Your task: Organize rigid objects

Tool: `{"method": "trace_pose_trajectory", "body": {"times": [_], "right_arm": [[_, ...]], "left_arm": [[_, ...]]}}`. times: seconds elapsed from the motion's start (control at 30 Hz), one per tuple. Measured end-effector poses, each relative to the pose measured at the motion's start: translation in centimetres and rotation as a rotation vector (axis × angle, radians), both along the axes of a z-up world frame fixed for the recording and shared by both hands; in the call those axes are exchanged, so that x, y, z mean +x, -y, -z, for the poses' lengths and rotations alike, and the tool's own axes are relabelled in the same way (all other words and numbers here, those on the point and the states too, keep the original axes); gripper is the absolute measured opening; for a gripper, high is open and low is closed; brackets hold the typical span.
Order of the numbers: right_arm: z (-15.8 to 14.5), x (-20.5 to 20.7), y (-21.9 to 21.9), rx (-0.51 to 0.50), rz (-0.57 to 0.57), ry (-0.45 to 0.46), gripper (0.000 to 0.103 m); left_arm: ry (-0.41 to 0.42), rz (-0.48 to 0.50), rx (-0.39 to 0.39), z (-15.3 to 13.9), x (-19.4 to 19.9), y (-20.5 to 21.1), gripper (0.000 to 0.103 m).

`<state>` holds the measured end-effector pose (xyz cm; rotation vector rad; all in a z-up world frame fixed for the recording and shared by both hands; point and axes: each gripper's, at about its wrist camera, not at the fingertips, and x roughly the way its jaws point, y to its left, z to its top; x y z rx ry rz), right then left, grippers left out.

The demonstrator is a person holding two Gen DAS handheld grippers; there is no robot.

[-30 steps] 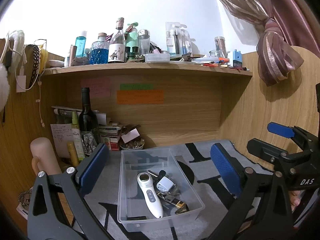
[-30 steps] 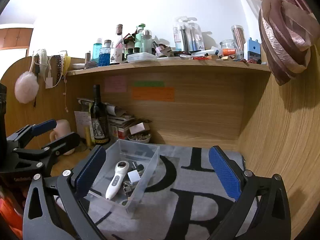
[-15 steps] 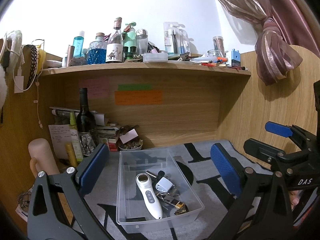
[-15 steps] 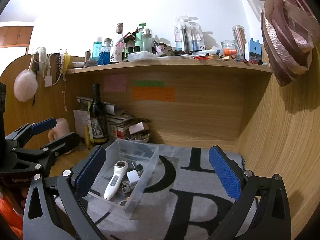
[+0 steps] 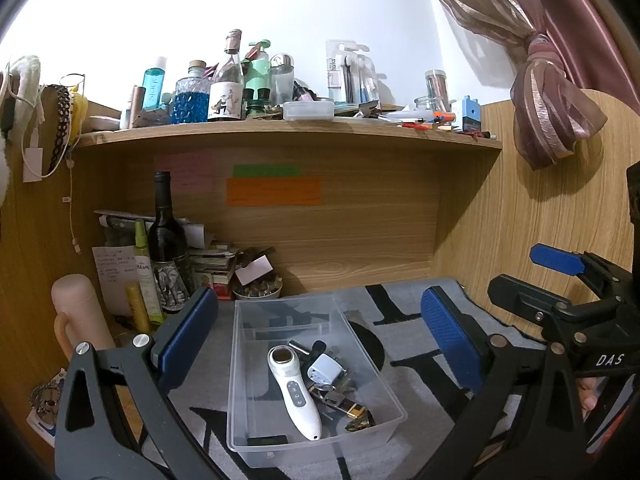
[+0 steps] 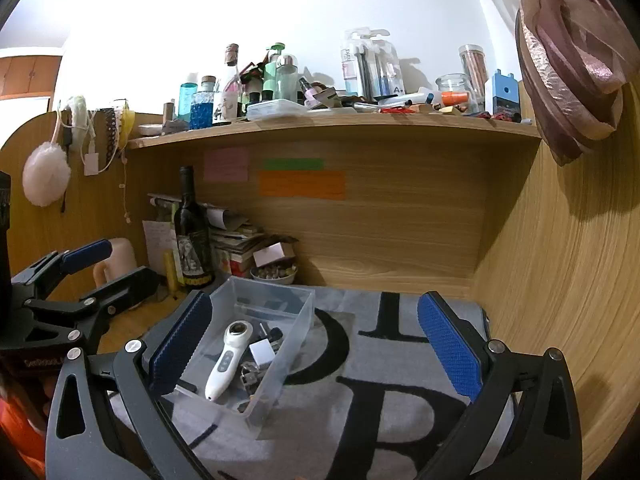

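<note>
Desk mat [image 6: 400, 360] lettering, right view only

Left gripper [image 5: 320, 336]: two matte black, ribbed-frame arms with triangular cut-outs, each tipped by a blue textured pad and pinned with silver round-head screws. Right gripper [image 6: 308, 340]: identical build, with blue knurled pads and silver screws at the pivots. At the right edge of the left wrist view its body carries white lettering "DAS". An orange sleeve shows at the lower left of the right wrist view.
</note>
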<state>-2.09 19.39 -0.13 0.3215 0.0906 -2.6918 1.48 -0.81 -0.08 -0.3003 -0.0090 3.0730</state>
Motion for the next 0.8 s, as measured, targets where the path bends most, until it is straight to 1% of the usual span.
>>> {"method": "trace_pose_trajectory", "body": {"times": [0.4,0.8], "right_arm": [[0.04,-0.38,0.03,0.009,-0.014,0.004,0.103],[-0.03,-0.56,0.47,0.023,-0.016,0.009,0.103]], "left_arm": [[0.015,0.000,0.008,0.28,-0.53,0.13,0.103],[0.009,0.014,0.019,0.39,-0.61,0.26,0.103]]}}
